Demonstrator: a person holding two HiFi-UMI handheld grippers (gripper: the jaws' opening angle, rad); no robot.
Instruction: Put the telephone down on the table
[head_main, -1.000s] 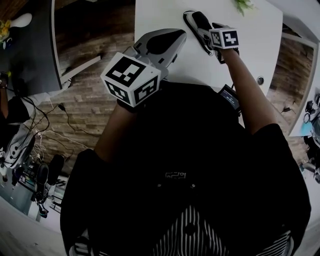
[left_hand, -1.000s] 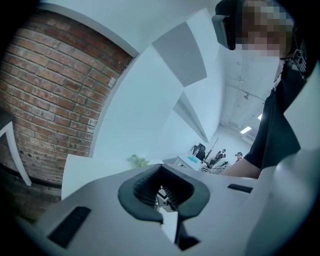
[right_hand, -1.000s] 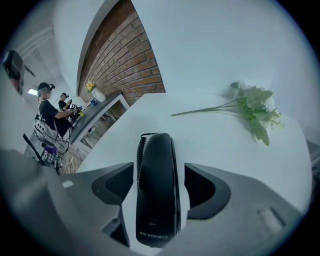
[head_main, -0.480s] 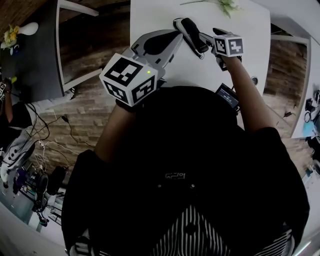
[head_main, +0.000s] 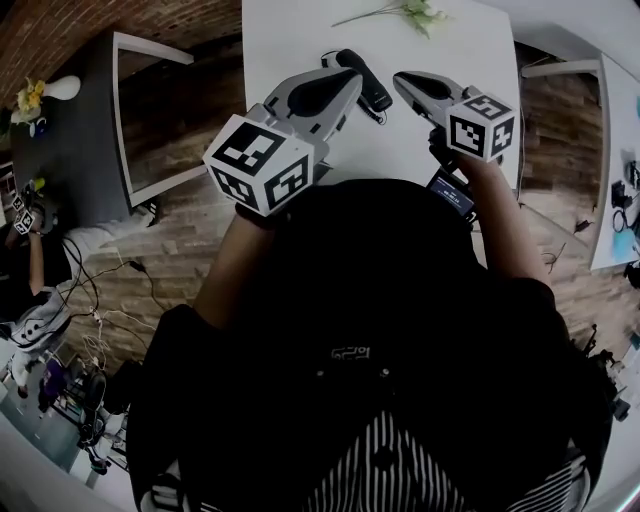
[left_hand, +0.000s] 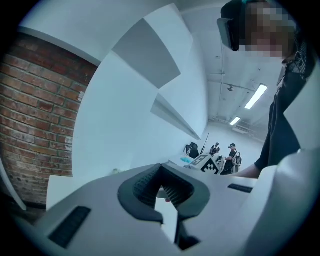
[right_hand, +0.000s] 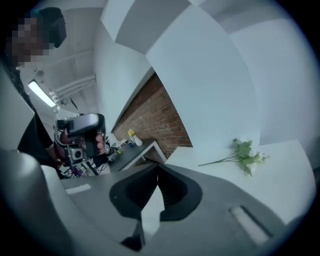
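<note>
Telephone (head_main: 360, 80) lies unheld on white table (head_main: 290, 40)

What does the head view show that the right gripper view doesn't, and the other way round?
Only the head view shows the black telephone lying on the white table. Only the right gripper view looks straight between the jaws of the right gripper: shut, nothing between them. Both show the green flower sprig on that table.

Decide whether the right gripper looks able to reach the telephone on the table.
Probably yes: the telephone lies uncovered on the white table just beside the right gripper, nothing between them. Its jaws, just closed on nothing, would need opening first.
</note>
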